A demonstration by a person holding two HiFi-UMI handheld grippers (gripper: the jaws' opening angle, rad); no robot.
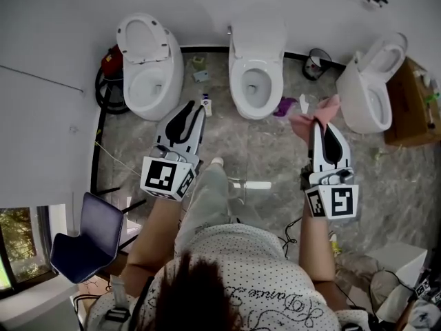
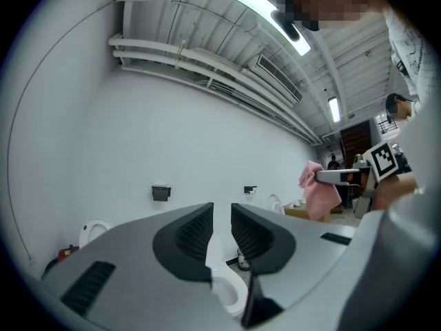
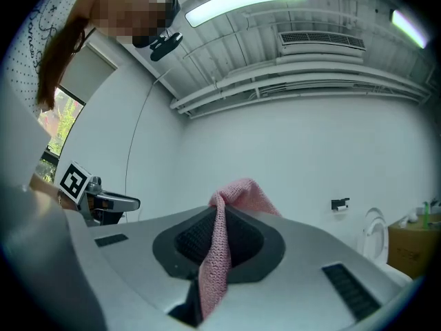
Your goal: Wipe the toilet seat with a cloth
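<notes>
**A:** Which step are we at w/ the wipe?

**B:** Pre-contact, I'd say. The right gripper [image 1: 319, 121], centre-right in the head view, has its jaws pinched on the pink cloth [image 1: 329, 107]. The cloth bunches up past the tips, and in the right gripper view a strip hangs down betw. the pads. It's in the air, well apart from any seat.

**A:** And the other one?

**B:** The left gripper [image 1: 192, 110] is centre-left. Its jaws are a narrow slit apart w/ nothing betw. them; only a bowl shows through beyond.

**A:** Which toilet gets wiped?

**B:** There are three along the top of the frame. The middle toilet [image 1: 236, 88] sits straight ahead betw. the grippers, lid up, seat looks down. It's prob. the target, but I can't be sure. The left toilet [image 1: 132, 94] is upper left and the right toilet [image 1: 353, 92] upper right, both w/ lids up too.

**A:** What does the next move call for?

**B:** Step fwd and lower the right gripper till cloth, not jaw tips, meets the seat ring, then sweep round. The cloth's bunched, so there's little flat face to wipe w/. It'll likely need pressing down.

**A:** Containers?

**B:** The middle bowl shows a dark drain and otherwise looks empty, and the left bowl looks approx. the same. There's a small dark bin [image 1: 311, 67] just right of the middle toilet, contents too small to tell. A cardboard box [image 1: 403, 126] at the right edge has a few small items in it, can't ID.
</notes>
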